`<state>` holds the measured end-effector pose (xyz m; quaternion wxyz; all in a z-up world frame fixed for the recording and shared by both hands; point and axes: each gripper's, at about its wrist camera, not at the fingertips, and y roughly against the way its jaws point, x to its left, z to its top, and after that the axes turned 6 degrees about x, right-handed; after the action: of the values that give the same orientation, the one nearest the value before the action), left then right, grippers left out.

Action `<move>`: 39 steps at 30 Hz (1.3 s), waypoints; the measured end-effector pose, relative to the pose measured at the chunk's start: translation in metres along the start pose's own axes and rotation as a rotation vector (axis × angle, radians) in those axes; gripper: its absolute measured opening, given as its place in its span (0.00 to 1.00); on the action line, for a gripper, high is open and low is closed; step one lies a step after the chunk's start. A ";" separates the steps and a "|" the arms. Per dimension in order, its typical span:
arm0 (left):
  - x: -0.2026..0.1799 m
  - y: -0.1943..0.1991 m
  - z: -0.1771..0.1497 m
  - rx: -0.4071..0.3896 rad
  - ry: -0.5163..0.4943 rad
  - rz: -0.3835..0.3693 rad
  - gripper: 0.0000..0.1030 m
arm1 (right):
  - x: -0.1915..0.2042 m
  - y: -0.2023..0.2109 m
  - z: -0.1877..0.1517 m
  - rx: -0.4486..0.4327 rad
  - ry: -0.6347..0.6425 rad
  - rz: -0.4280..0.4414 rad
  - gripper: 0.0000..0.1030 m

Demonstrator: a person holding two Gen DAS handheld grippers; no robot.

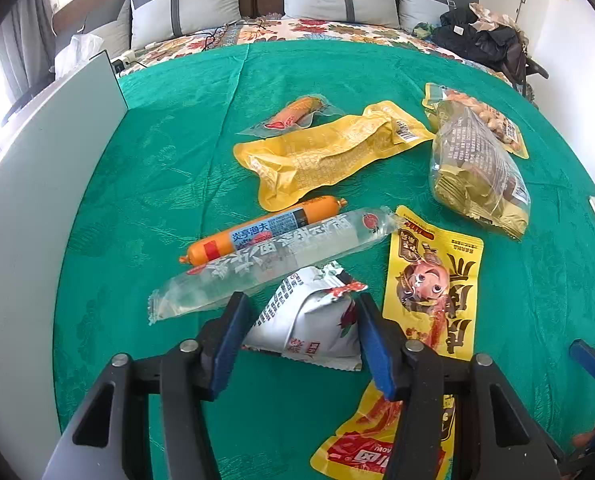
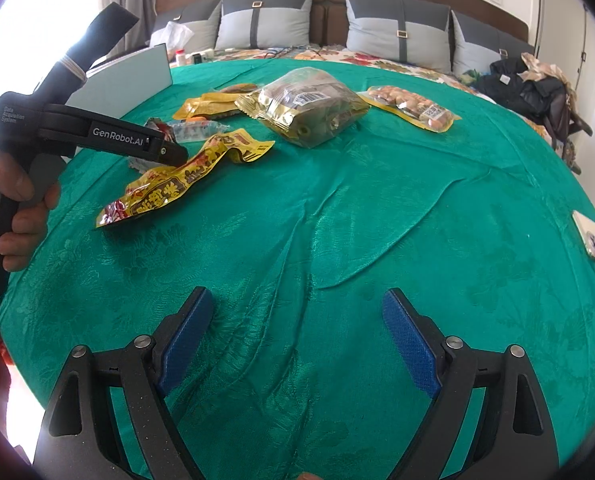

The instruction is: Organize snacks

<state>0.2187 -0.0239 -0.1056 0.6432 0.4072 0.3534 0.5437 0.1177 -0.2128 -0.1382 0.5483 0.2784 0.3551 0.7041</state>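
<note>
Several snack packets lie on a green cloth (image 1: pixel 157 160) over a bed. My left gripper (image 1: pixel 303 336) is shut on a white foil snack packet (image 1: pixel 309 328), which is pinched up between the blue pads. Just beyond it lie a long clear packet (image 1: pixel 273 260) and an orange sausage (image 1: pixel 265 228). A yellow cartoon packet (image 1: pixel 429 280) runs under the right finger. Farther off are a yellow pouch (image 1: pixel 329 152), a clear bag of gold-wrapped pieces (image 1: pixel 477 176) and a peanut pouch (image 1: pixel 493 120). My right gripper (image 2: pixel 297 320) stands open over bare cloth, away from the snacks.
A pale grey board (image 1: pixel 37 200) stands along the cloth's left side. Grey pillows (image 1: pixel 185 4) line the headboard. A heap of dark clothes (image 1: pixel 477 40) lies at the far right. A small flat object (image 2: pixel 589 236) sits at the right edge. A person's hand (image 2: pixel 21 208) holds the left gripper's handle.
</note>
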 end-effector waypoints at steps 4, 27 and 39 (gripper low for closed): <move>0.011 0.007 -0.009 0.000 0.030 -0.001 0.41 | 0.001 0.000 0.001 0.001 0.001 0.000 0.88; 0.048 0.023 -0.069 -0.034 0.072 0.043 0.88 | 0.001 0.001 0.001 0.000 0.002 -0.002 0.88; 0.059 0.019 -0.070 -0.072 0.089 0.052 1.00 | 0.002 0.001 0.001 0.000 0.002 -0.003 0.88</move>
<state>0.1570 0.0454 -0.1186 0.6268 0.3683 0.3514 0.5899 0.1172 -0.2113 -0.1368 0.5491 0.2771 0.3561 0.7035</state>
